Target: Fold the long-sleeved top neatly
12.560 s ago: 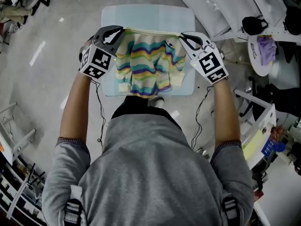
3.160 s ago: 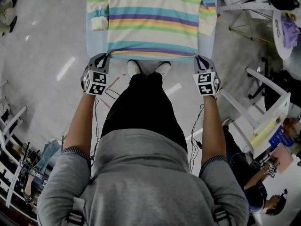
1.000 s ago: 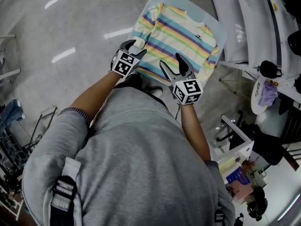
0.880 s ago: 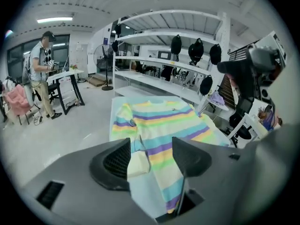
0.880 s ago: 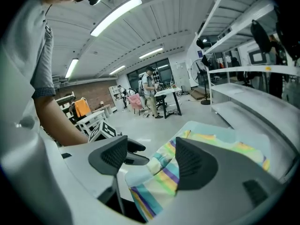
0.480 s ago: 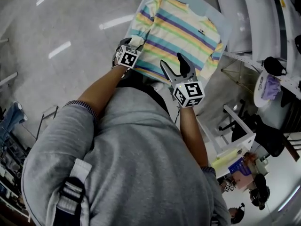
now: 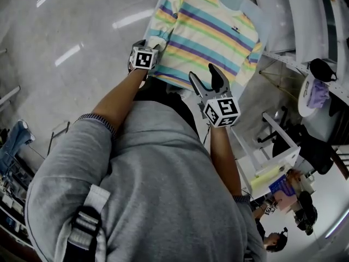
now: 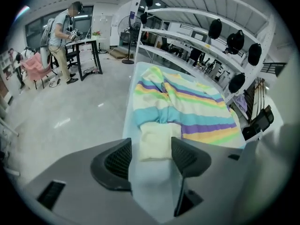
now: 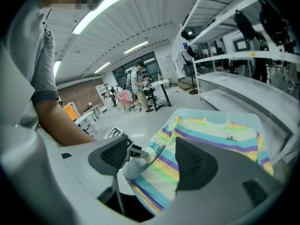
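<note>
Left claw (image 8: 151,150) around rectangular cream cuff (image 8: 155,137)

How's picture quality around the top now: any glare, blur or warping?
Head view: sharp, light streaks glare on the floor, none on the striped top. Left gripper view: fisheye bends the shelves, corners dark, cuff clear. Right gripper view: same warping.

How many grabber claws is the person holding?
2. The left gripper is at the cream cuff of the stripy top, jaws apart on either side; the right gripper hovers open above its bottom hem.
</note>
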{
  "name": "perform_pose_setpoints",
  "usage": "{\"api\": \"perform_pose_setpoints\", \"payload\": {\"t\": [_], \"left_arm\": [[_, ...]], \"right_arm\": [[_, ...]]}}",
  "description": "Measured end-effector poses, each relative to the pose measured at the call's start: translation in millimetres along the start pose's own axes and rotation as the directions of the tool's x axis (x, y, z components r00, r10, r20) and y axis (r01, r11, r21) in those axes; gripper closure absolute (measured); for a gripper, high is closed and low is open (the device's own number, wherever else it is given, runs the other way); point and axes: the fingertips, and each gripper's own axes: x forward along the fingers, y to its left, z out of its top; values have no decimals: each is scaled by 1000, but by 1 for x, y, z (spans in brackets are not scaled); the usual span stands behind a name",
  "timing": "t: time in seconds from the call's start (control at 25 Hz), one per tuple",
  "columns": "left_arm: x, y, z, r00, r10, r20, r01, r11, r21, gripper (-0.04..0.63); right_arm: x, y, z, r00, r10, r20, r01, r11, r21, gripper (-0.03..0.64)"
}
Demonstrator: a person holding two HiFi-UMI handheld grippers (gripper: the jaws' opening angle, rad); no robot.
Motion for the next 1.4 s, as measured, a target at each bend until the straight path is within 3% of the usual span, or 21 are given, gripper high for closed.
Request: {"api": "perform_pose_setpoints", "payload": {"t": [0.04,0.16,0.36,0.56,0.72,0.88,1.2,1.4], "left_arm": [[-1,1,-2,1000,-2,-3,2,1000,2,317],[3,2,-9,1000,-10,-16,10,1000,24,447],[5,19,-19,999,21,-37,-21,1000,9,553],[-22,36,6,998,-26,65,29,999,-41,558],[-54,73,35,989,27,148,-11,994,-106,558],[-76,104,69,975,79,206,-58,992,-108,558],[-110,143,147,939,141,313,-129,990,-57,558],[-124,139,181,923,127,364,-182,976,120,558]], "right_arm": [[-1,0,-2,1000,-3,-2,3,1000,4,281],[0,-1,-8,1000,-10,-10,10,1000,12,281],[-2,-1,-13,1000,-15,-24,16,1000,14,282],[-8,-2,-12,1000,-23,-19,23,1000,6,284],[-10,-6,-10,1000,-24,-11,25,1000,5,287],[-9,-9,-5,1000,-28,3,28,1000,5,288],[-7,-9,16,998,-43,36,43,999,-13,288],[-12,-13,25,996,-65,56,67,997,-27,288]]}}
